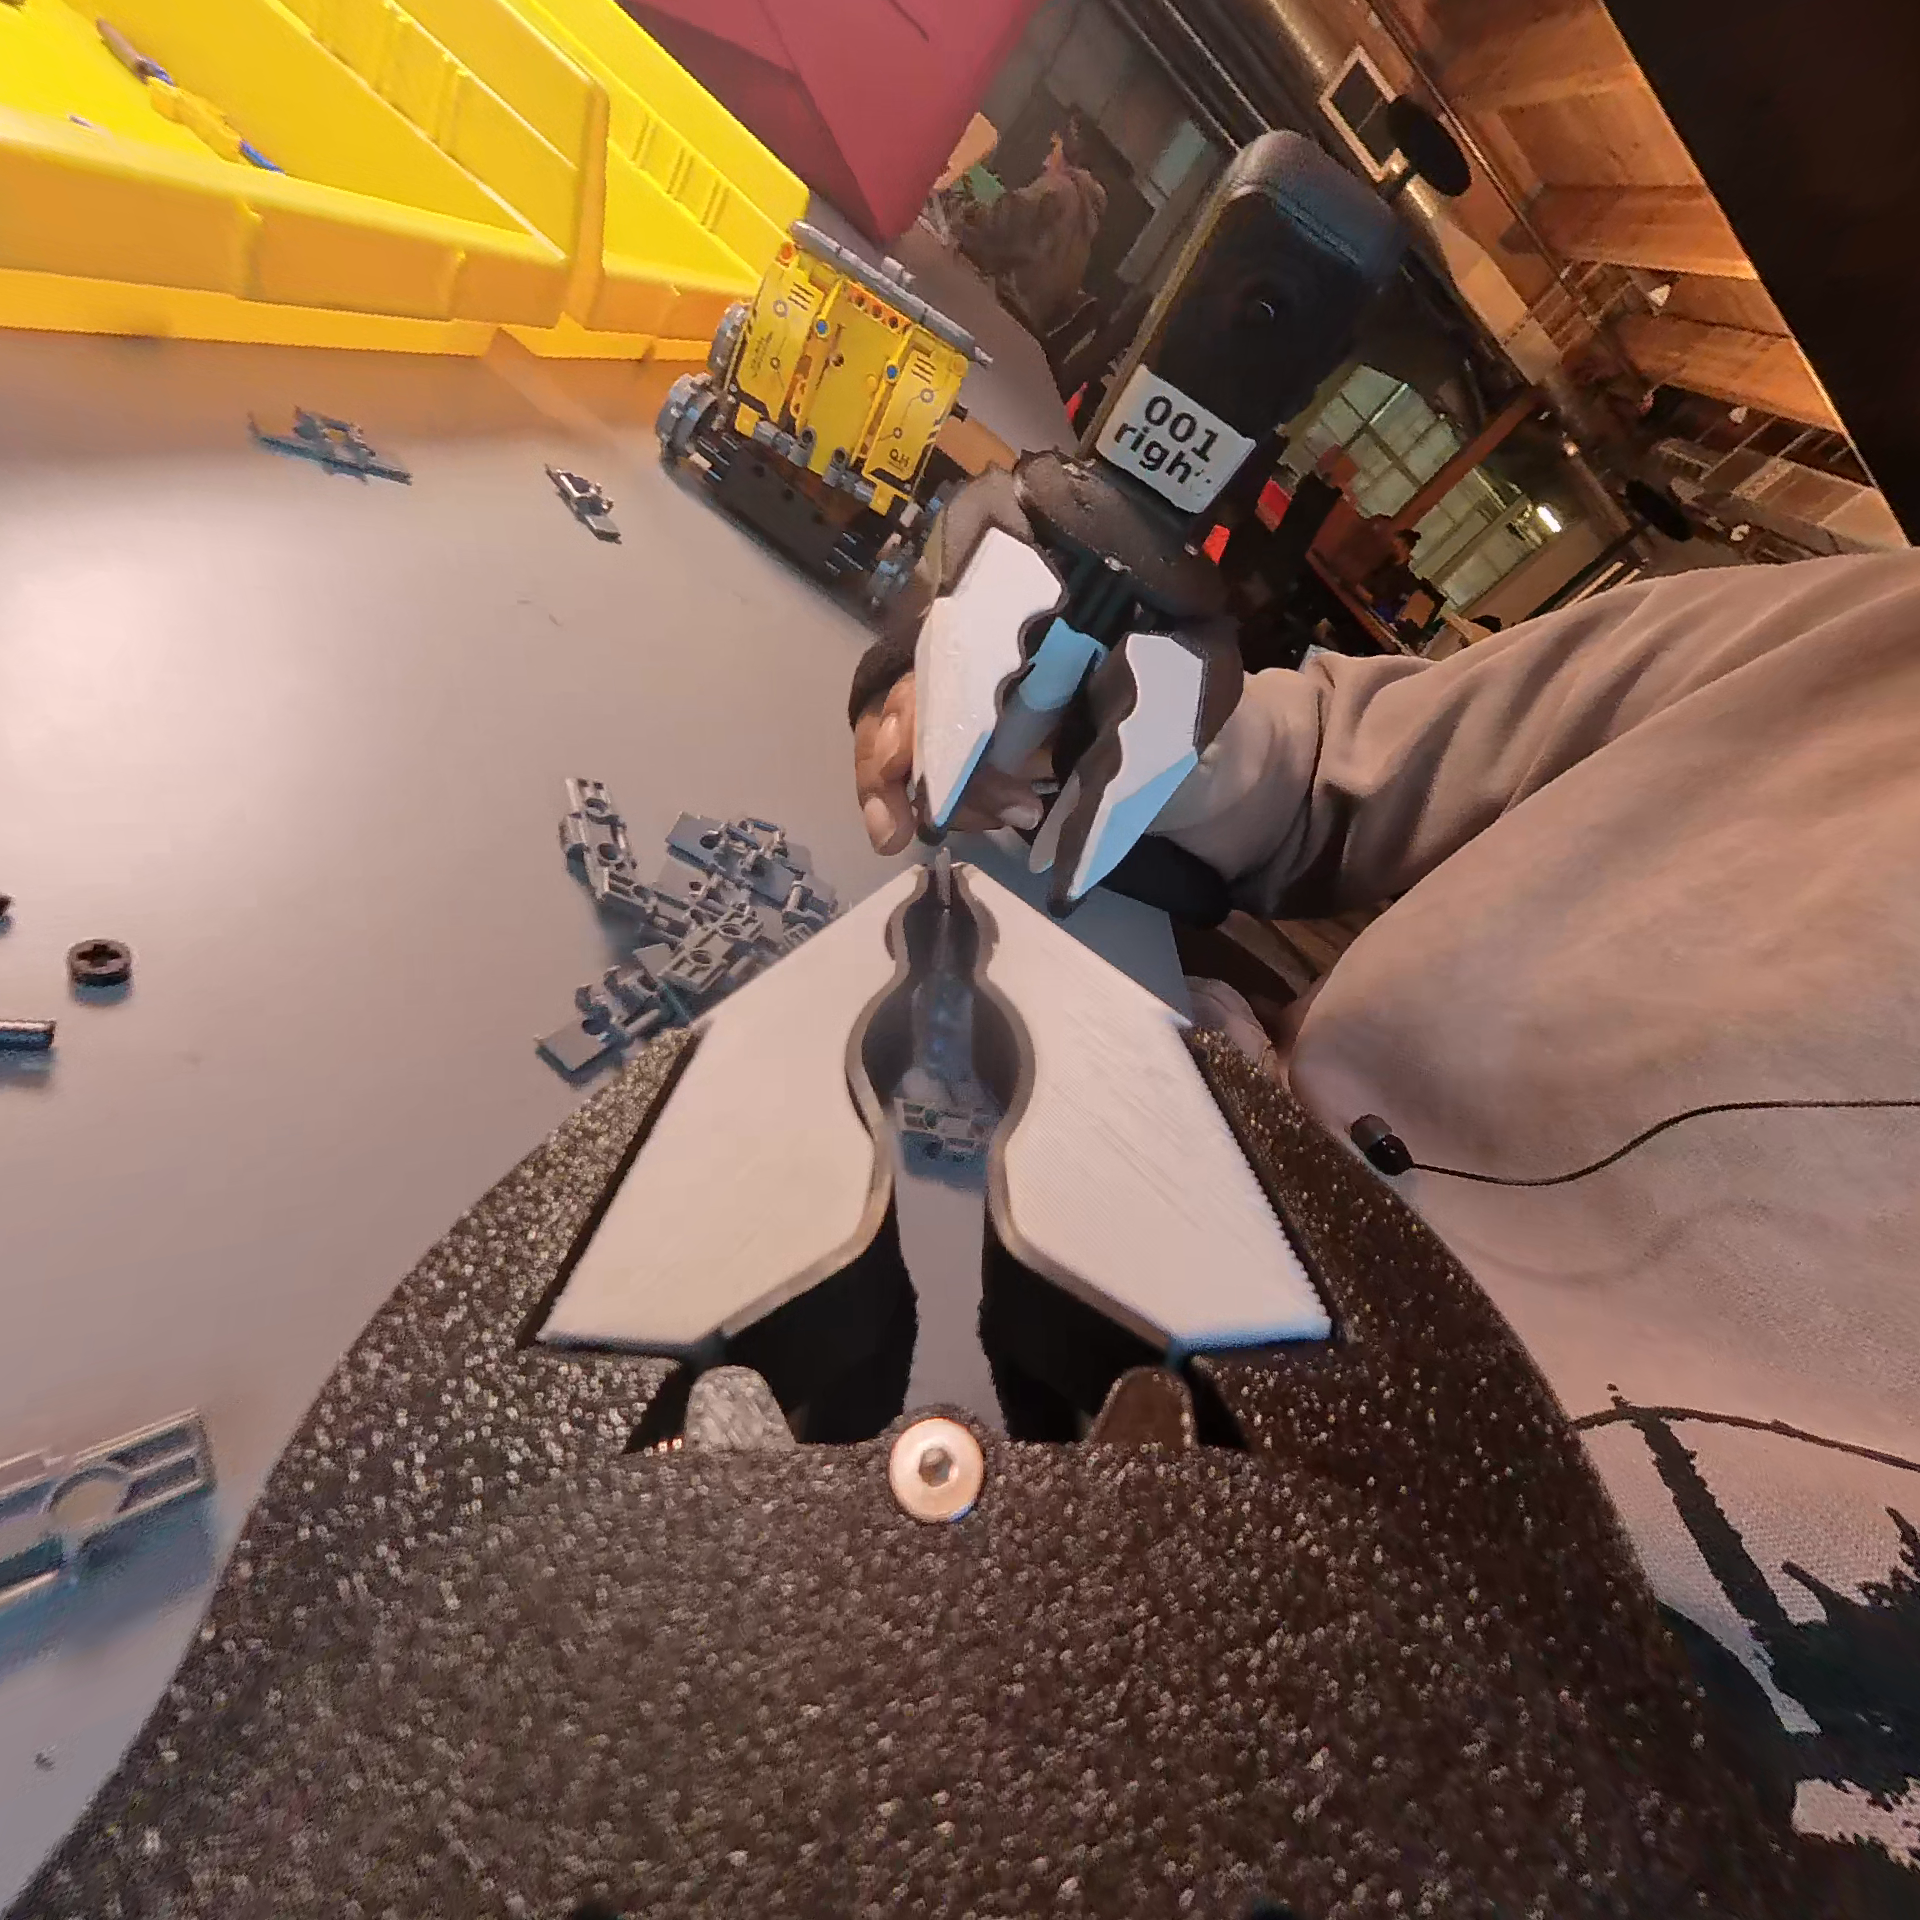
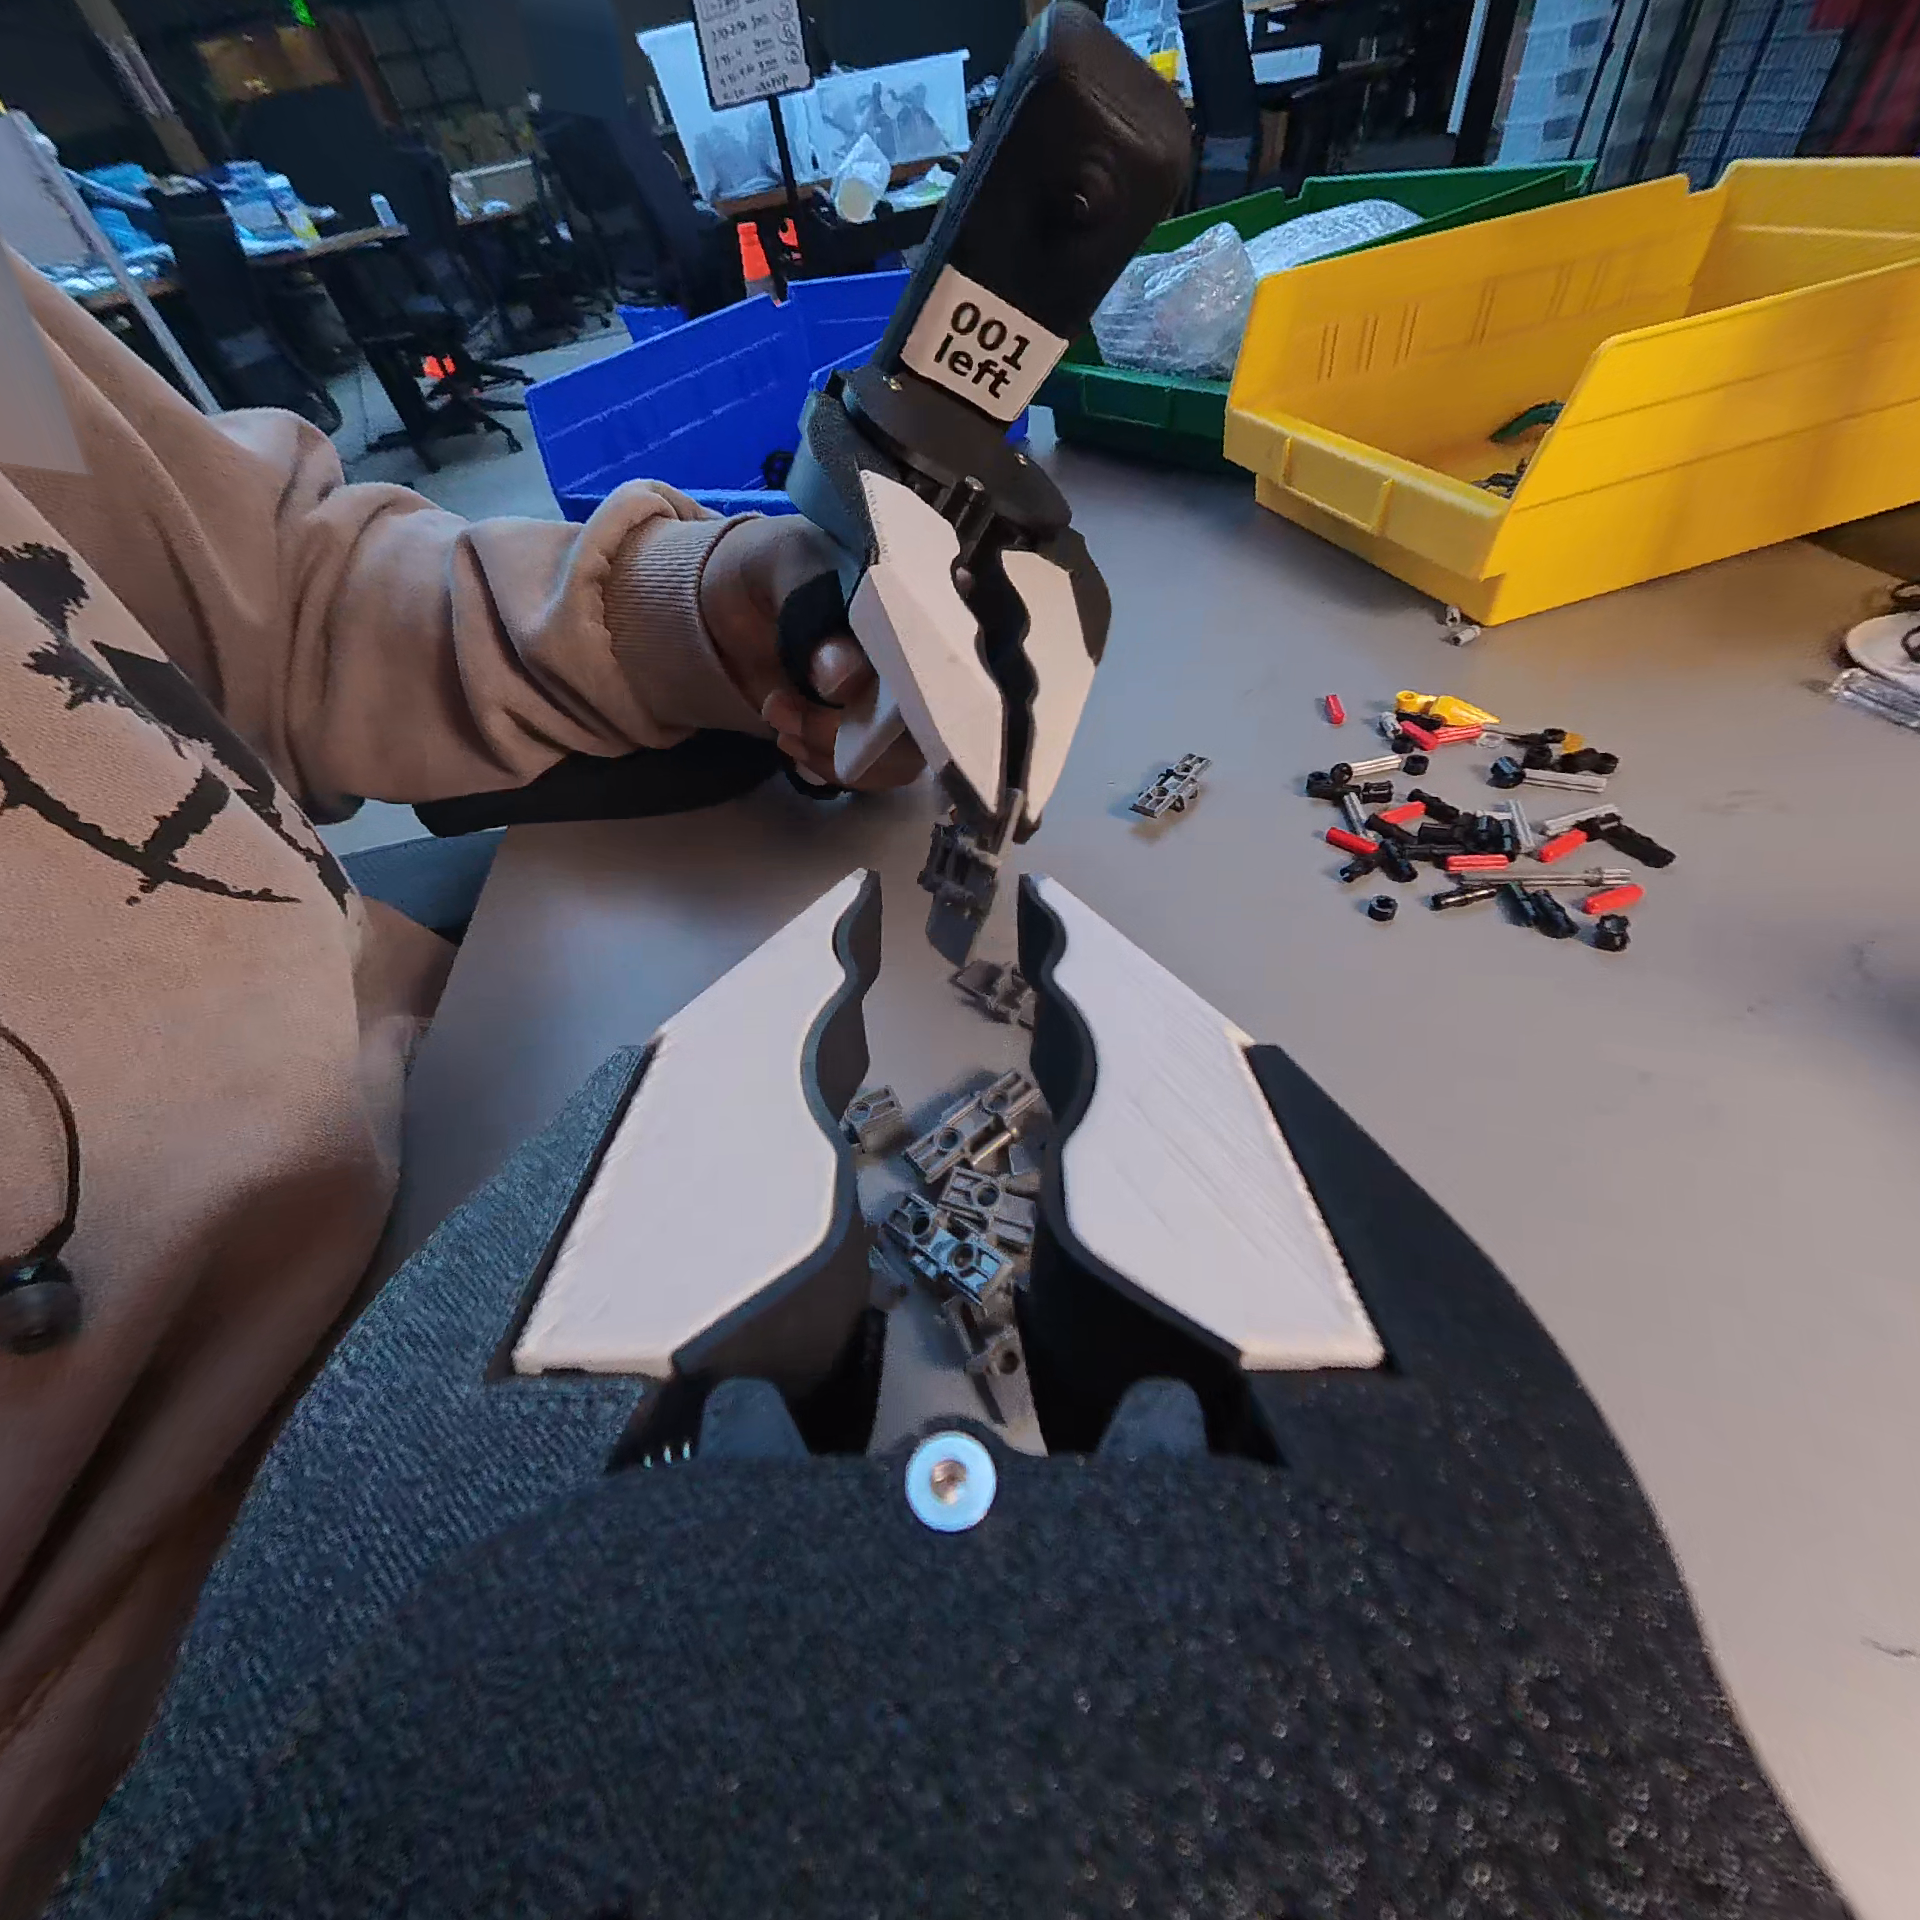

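My left gripper is shut on a short chain of grey plastic links and holds it above the grey table. In the right wrist view the left gripper points down, with the links hanging from its tips. My right gripper is open, and its tips stand either side of the lower end of the hanging links. It also shows in the left wrist view, open and facing mine. A pile of loose grey links lies on the table under the right gripper.
A yellow model vehicle stands farther back. Yellow bins, a blue bin and a green bin line the table's far side. Red, black and grey pins lie scattered to the right. A person's sleeve is at the left. Less than 4 cm separates the two grippers' tips. The yellow model vehicle is about equally far from each gripper, around 30 centimeters.
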Available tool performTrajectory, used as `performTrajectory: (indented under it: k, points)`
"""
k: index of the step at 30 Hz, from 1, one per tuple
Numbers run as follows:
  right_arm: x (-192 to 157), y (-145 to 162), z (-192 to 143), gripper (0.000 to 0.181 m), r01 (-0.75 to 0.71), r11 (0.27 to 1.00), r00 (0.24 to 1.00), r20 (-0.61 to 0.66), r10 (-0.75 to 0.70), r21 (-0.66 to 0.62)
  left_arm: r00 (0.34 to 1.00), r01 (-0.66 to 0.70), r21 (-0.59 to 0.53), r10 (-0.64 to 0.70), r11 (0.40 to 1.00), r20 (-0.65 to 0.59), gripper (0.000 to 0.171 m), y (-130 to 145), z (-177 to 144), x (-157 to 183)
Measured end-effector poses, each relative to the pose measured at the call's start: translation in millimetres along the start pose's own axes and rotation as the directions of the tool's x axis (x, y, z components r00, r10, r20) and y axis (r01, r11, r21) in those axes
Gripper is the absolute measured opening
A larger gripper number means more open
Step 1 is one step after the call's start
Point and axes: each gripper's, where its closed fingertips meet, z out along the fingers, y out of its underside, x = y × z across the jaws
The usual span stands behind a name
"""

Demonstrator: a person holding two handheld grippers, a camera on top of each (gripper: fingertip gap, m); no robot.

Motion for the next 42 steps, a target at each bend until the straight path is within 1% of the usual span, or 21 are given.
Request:
performTrajectory:
  k: [4, 7, 9, 11, 13, 15, 17, 25, 30, 31, 32, 34, 40, 42]
  points:
    - [-4.0, 4.5, 4.7, 0.021, 0.002, 1.0, 1.0, 0.014, -0.002, -0.025, 0.999, -0.04, -0.018, 0.039, 0.999, -0.029, 0.002, 3.3, 5.4, 8.8]
    - [-7.1, 7.7, 9.3, 0.011, 0.02, 0.999, 1.0, 0.014, -0.019, -0.046, 0.998, -0.06, -0.034, 0.059, 0.998, -0.034, 0.003, 6.0, 7.7, 11.2]
    - [-5.2, 9.4, 10.1, 0.008, 0.037, 0.998, 0.999, -0.007, -0.038, -0.06, 0.997, -0.063, -0.038, 0.062, 0.997, -0.035, 0.003, 6.8, 7.4, 11.2]
    - [-4.9, 5.5, 8.1, 0.006, 0.029, 0.999, 1.0, -0.004, -0.029, -0.039, 0.997, -0.065, -0.029, 0.063, 0.997, -0.052, 0.005, 4.9, 6.5, 14.0]
    - [-4.9, 1.1, 5.9, 0.006, 0.0, 1.0, 1.0, 0.007, 0.0, -0.012, 0.995, -0.074, -0.028, 0.072, 0.997, -0.063, 0.008, 4.3, 4.8, 16.1]
    - [-3.9, -4.5, 2.3, 0.006, -0.032, 0.999, 0.999, 0.019, 0.031, 0.023, 0.994, -0.089, -0.01, 0.088, 0.996, -0.066, 0.009, 1.4, 3.1, 17.8]
    - [-3.1, -8.8, -0.6, 0.006, -0.075, 0.996, 0.997, 0.037, 0.073, 0.048, 0.993, -0.105, 0.013, 0.106, 0.994, -0.057, 0.005, -2.5, 1.9, 17.9]
    - [-1.4, -8.8, -1.0, 0.006, -0.117, 0.992, 0.992, 0.05, 0.114, 0.05, 0.995, -0.098, 0.035, 0.099, 0.995, -0.032, 0.003, -6.5, 1.4, 14.7]
    - [-2.6, -3.7, 0.6, 0.007, -0.138, 0.99, 0.988, 0.067, 0.136, 0.031, 0.997, -0.07, -0.001, 0.07, 0.998, -0.03, 0.002, -1.4, 1.8, 12.9]
    - [-2.4, -3.6, 0.8, 0.009, -0.14, 0.99, 0.988, 0.067, 0.138, 0.032, 0.997, -0.068, -0.004, 0.068, 0.998, -0.029, 0.002, -1.2, 1.7, 12.5]
    - [-2.4, -3.9, 1.0, 0.016, -0.144, 0.989, 0.988, 0.07, 0.141, 0.033, 0.997, -0.067, -0.009, 0.067, 0.998, -0.026, 0.002, -0.6, 1.6, 12.0]
    - [-3.6, -6.4, 0.3, 0.018, -0.156, 0.987, 0.985, 0.084, 0.151, 0.046, 0.997, -0.066, -0.014, 0.065, 0.998, -0.032, 0.002, 0.5, 2.2, 12.8]
    - [-2.5, -10.0, -1.7, 0.019, -0.184, 0.98, 0.98, 0.095, 0.178, 0.071, 0.996, -0.077, -0.04, 0.076, 0.996, -0.043, 0.002, 5.0, 6.2, 16.3]
    - [-2.8, -9.8, -1.7, 0.015, -0.183, 0.981, 0.98, 0.096, 0.176, 0.07, 0.996, -0.077, -0.043, 0.075, 0.996, -0.049, 0.002, 5.6, 6.7, 17.1]
